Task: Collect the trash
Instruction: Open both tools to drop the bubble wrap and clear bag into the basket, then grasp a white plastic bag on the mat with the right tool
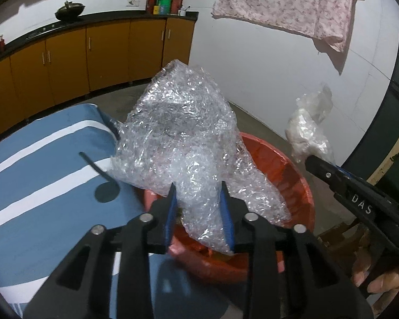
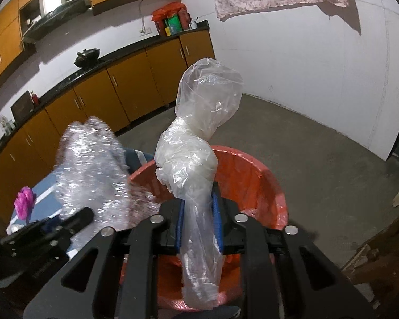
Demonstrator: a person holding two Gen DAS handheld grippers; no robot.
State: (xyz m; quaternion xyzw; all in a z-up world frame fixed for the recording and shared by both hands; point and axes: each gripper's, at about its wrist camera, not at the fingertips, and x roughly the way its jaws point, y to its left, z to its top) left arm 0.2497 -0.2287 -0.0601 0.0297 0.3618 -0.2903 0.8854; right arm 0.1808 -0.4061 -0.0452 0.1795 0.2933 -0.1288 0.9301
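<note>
A crumpled sheet of clear bubble wrap point(image 1: 183, 138) stands up from my left gripper point(image 1: 198, 186), whose blue pads are shut on its lower part. It hangs over the near left rim of a red bin point(image 1: 292, 170) lined with a red bag. My right gripper point(image 2: 198, 199) is shut on a twisted clear plastic bag point(image 2: 199, 133) held upright over the same red bin point(image 2: 255, 172). In the left wrist view the right gripper point(image 1: 315, 162) and its plastic bag point(image 1: 308, 127) are on the right. In the right wrist view the left gripper point(image 2: 85, 216) and its blurred bubble wrap point(image 2: 93, 164) are on the left.
A blue table cover with white stripes point(image 1: 40, 175) lies left of the bin, with a pink wad point(image 2: 25, 202) on it. Orange cabinets point(image 1: 106, 53) line the back wall. Bare concrete floor point(image 2: 319, 143) lies beyond the bin. Wooden furniture point(image 1: 340, 236) stands at the right. A hand point(image 1: 372, 281) holds the right gripper.
</note>
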